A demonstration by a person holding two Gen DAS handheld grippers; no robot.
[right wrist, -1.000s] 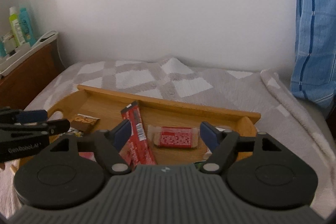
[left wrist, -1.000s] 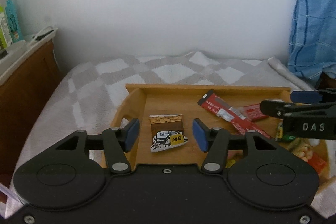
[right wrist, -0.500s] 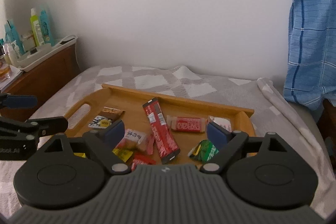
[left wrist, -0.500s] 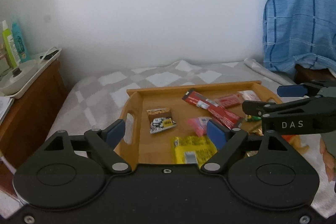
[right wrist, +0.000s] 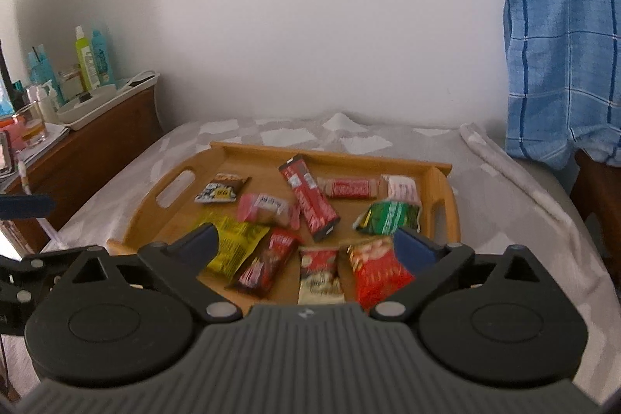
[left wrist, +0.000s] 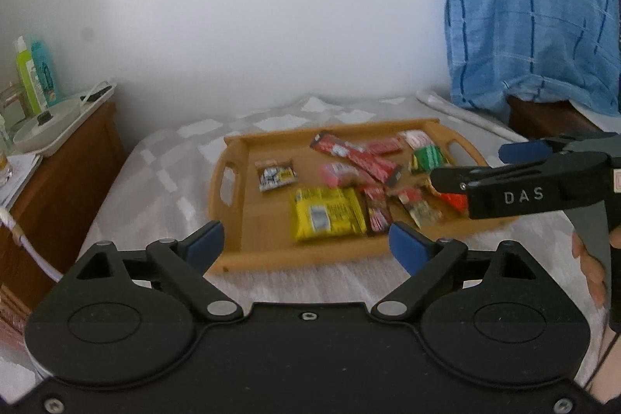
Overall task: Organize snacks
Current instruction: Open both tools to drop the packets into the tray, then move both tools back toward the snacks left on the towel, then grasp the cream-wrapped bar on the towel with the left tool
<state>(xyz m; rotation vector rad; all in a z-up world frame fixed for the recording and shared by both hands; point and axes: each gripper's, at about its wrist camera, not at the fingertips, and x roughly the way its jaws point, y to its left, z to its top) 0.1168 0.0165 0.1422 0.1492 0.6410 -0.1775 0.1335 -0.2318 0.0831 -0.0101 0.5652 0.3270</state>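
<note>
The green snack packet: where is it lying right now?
In the right wrist view the green snack packet lies inside the wooden tray, by its right-hand handle, just below the pale pink packet and right of the long red bar.

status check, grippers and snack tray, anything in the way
Left gripper open, jaws just been opening, nothing between them. Right gripper open, same, empty. Snacks all in the wooden tray on the bed, yellow packet nearest. Nothing blocking the tray.
</note>
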